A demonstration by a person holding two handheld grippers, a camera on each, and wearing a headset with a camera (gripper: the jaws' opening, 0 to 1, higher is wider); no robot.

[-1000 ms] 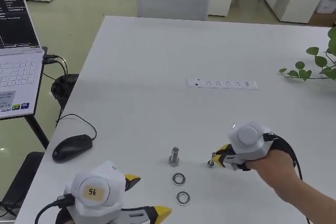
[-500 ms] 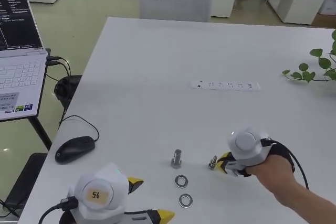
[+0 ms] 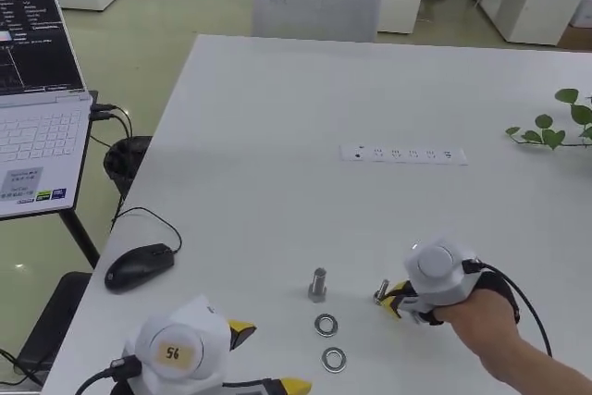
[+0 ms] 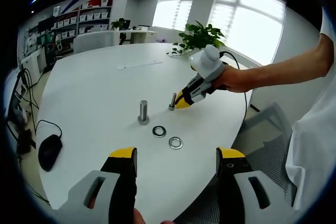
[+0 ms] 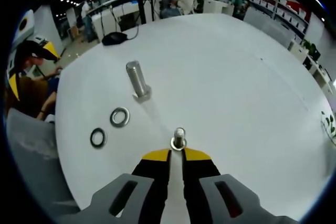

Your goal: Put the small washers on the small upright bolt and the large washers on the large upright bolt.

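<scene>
Right gripper view: right claw (image 5: 177,153) is pinched together, tips just beside the small bolt (image 5: 179,137). A washer (image 5: 119,117) and second washer (image 5: 97,137) lie flat on the bench (image 5: 236,77) near the big bolt (image 5: 137,80). Left claw (image 4: 177,153) is spread wide.

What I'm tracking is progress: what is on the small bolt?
What looks like a washer circles the small bolt at its foot. The right hand-held gripper covers the washer's near edge, so a stack there cannot be counted.
</scene>
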